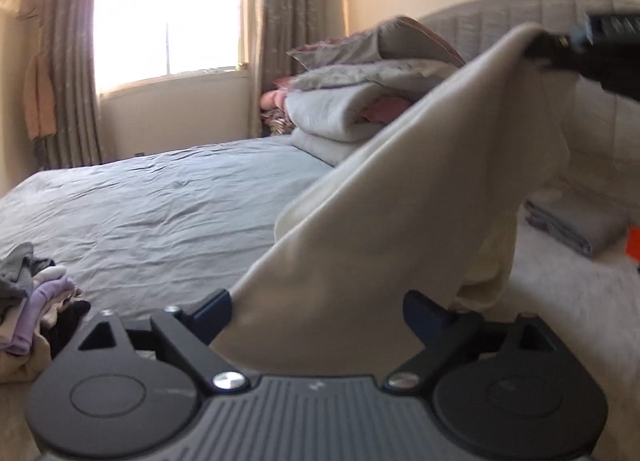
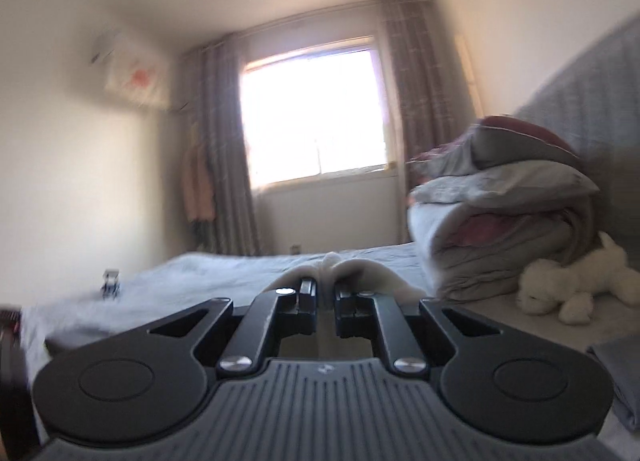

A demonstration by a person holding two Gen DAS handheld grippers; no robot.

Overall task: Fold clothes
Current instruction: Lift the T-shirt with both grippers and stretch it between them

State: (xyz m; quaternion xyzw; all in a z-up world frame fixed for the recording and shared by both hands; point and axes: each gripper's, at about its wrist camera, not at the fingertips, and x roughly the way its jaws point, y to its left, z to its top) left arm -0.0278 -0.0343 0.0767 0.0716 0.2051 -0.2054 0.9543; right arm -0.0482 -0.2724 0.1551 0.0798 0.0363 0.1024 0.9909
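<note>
A cream garment [image 1: 400,189] hangs stretched in the air over the bed. In the left wrist view its lower edge runs down between the wide-apart fingers of my left gripper [image 1: 318,313], which is open around it. Its upper corner is pinched by my right gripper [image 1: 552,47], seen high at the right. In the right wrist view my right gripper [image 2: 326,293] has its fingers close together, and a fold of the cream garment [image 2: 332,265] bulges out just past the tips.
The bed's blue-grey sheet [image 1: 140,201] spreads to the left. A pile of loose clothes [image 1: 36,301] lies at its near left corner. Stacked bedding and pillows [image 1: 352,101] sit by the grey headboard [image 1: 500,21], with a folded grey item [image 1: 576,225] and a white plush toy [image 2: 576,285].
</note>
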